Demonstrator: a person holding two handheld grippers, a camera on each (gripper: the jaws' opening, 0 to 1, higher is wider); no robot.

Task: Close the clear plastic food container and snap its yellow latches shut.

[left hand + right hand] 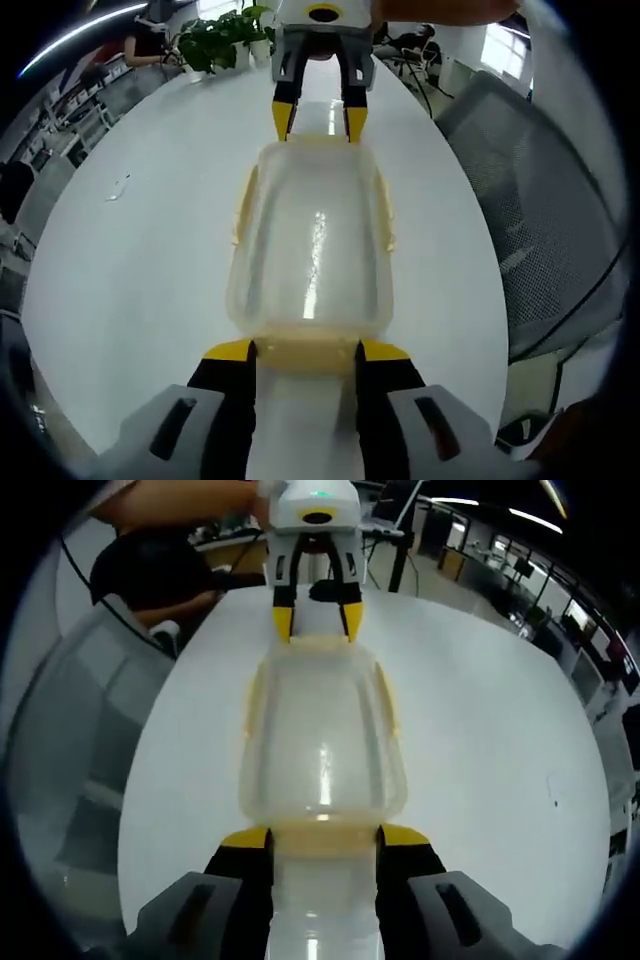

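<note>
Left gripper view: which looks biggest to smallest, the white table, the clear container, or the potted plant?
1. White table.
2. Clear container.
3. Potted plant, though it stands farthest from the camera, so its true size is unsure.

No words, numbers or signs can be read anywhere, not on the clear container (308, 250) or the desk (150, 260).

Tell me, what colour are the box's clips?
Pale yellow latches, clearest in the left gripper view.
</note>
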